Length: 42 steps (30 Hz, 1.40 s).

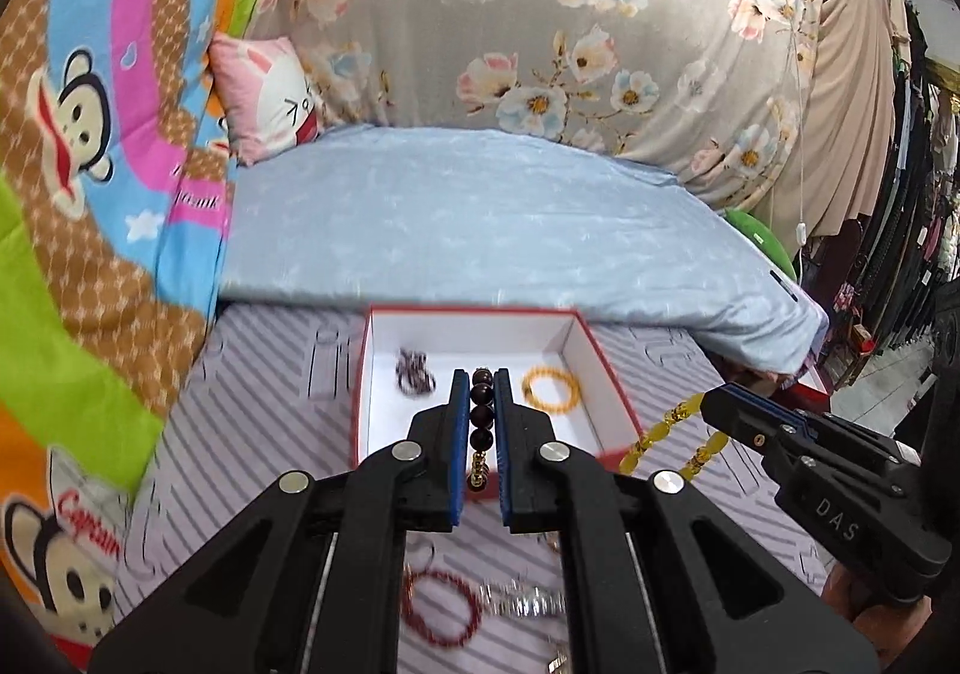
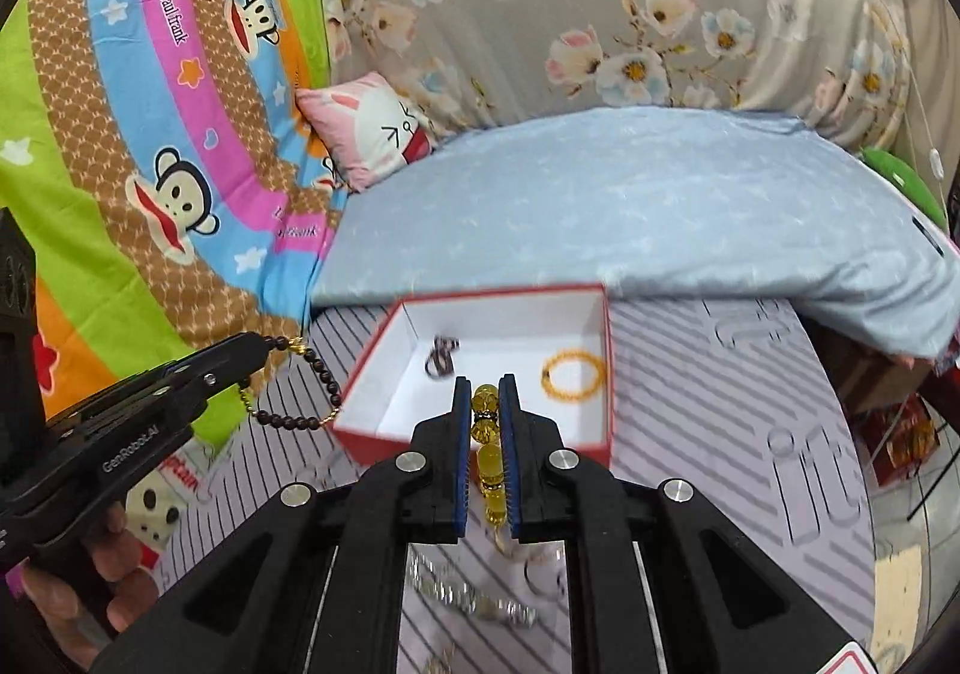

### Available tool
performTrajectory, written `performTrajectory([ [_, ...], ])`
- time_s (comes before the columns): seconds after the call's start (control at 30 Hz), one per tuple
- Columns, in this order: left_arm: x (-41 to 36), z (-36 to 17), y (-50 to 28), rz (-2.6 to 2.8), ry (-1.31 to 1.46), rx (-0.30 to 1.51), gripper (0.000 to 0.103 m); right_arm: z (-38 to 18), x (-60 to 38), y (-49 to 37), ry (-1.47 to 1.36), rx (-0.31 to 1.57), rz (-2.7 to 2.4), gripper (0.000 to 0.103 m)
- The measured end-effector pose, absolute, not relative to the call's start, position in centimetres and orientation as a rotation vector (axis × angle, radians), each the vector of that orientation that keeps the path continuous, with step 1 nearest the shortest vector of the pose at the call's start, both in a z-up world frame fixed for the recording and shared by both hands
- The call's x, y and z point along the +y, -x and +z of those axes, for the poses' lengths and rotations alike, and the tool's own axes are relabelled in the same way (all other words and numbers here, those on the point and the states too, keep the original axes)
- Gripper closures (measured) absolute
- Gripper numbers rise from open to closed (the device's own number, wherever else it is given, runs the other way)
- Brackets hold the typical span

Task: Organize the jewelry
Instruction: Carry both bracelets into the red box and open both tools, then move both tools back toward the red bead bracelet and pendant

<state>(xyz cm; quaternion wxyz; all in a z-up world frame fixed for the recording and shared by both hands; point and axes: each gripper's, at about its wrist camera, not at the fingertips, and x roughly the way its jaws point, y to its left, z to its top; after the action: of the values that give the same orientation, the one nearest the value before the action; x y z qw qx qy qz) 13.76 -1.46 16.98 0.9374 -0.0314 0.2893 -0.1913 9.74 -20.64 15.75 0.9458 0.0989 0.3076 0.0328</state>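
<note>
Striped grey bedding (image 1: 252, 410) covered the surface, with a pale blue quilt (image 1: 480, 218) folded behind it and cartoon and flowered sheets hung as a backdrop. On the stripes sat one open red box (image 1: 606, 368) with a white inside, and it lay directly ahead of and below both grippers.

The left gripper (image 1: 481, 410) was clamped on a dark bead bracelet (image 1: 482, 416), whose loop hung down from the jaws; in the right wrist view it dangled just beside the box's left wall (image 2: 366, 368), outside it. The right gripper (image 2: 485, 434) was clamped on a yellow bead bracelet (image 2: 489, 464), its loop hanging beside the box's right front corner in the left wrist view. Both bracelets ran lengthwise along the fingers, pointing toward the box.

The coming move turned on that offset: each hand probably needed to travel forward and inward until its loop cleared the wall and hung over the white floor. Neither hand looked clearly nearer.

Counted: two bracelets held, one in each gripper; two pieces already in the box, a dark tangled one (image 1: 414, 371) at left and an orange bead ring (image 1: 552, 387) at right, well apart. On the bedding near the camera lay at least a red bead ring (image 1: 441, 608) and a silvery chain (image 2: 474, 599); blur hid whether more were there
</note>
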Motion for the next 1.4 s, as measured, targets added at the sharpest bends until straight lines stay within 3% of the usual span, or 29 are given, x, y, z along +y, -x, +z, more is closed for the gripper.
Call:
performTrajectory([
  [0.23, -3.1, 16.5, -19.6, -0.389, 0.082, 0.611, 0.095, 15.7, -20.2, -15.7, -0.204, 0.635, 0.062, 0.092],
  [0.67, -4.0, 11.0, -23.9, -0.366, 0.050, 0.719, 0.095, 8.6, -19.5, -20.5, -0.199, 0.772, 0.059, 0.092],
  [0.7, -3.9, 10.8, -24.0, -0.362, 0.046, 0.722, 0.092, 8.4, -19.5, -20.6, -0.192, 0.774, 0.054, 0.091],
  [0.77, -3.7, 10.5, -24.2, -0.324, 0.036, 0.724, 0.062, 8.3, -19.5, -20.4, -0.174, 0.757, 0.032, 0.088],
  [0.8, -3.5, 10.5, -24.1, -0.307, 0.041, 0.716, 0.049, 8.5, -19.5, -20.2, -0.165, 0.749, 0.020, 0.081],
  [0.87, -2.9, 10.7, -23.7, -0.292, 0.047, 0.698, 0.049, 9.1, -19.6, -19.6, -0.162, 0.727, 0.011, 0.074],
  [1.03, -1.2, 11.0, -21.8, -0.270, 0.048, 0.690, 0.049, 10.4, -19.5, -16.5, -0.133, 0.686, 0.002, 0.071],
  [1.4, 2.9, 7.3, -13.3, -0.188, 0.043, 0.743, 0.049, 6.0, -19.5, -6.9, -0.148, 0.773, -0.037, 0.071],
])
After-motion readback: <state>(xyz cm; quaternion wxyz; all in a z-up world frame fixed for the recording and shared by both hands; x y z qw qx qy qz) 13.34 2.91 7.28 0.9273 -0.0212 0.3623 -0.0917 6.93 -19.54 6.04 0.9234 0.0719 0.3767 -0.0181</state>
